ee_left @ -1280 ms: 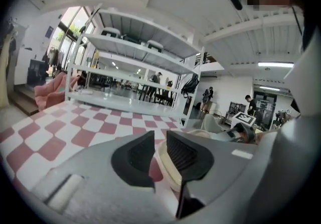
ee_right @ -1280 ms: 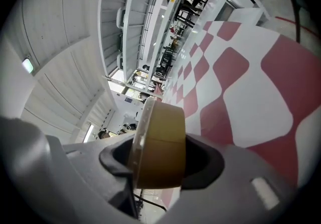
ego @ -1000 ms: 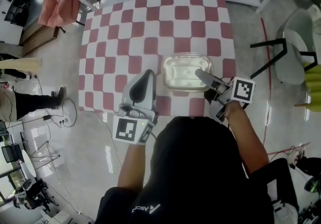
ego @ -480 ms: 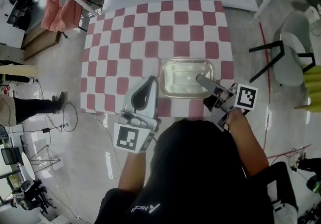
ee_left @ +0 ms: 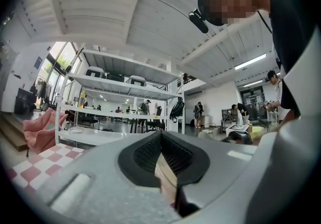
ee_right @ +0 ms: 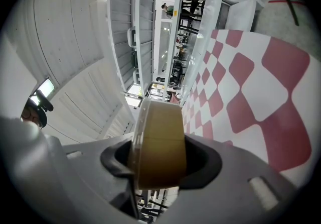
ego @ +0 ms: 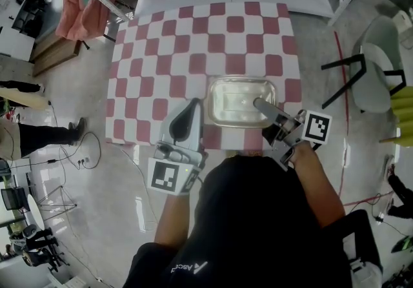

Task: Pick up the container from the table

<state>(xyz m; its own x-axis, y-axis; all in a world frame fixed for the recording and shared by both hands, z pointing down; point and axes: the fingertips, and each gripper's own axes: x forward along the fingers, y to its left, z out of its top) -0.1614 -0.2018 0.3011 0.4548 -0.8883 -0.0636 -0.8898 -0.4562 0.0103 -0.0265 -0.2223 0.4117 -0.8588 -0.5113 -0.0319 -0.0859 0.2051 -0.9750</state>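
At the table's (ego: 161, 41) near edge, the right gripper's (ego: 262, 106) fingers (ee_right: 203, 161) clamped the container's (ego: 235, 99) rim; the left gripper's (ego: 192, 104) fingers were together.

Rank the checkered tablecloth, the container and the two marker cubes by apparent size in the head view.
Largest: the checkered tablecloth.
Then the container.
Smallest: the left marker cube and right marker cube, about alike; nearness to the camera makes their order unsure.

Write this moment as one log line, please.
right gripper: shut on container wall | left gripper: shut, empty | container: over checkered table, lift unclear
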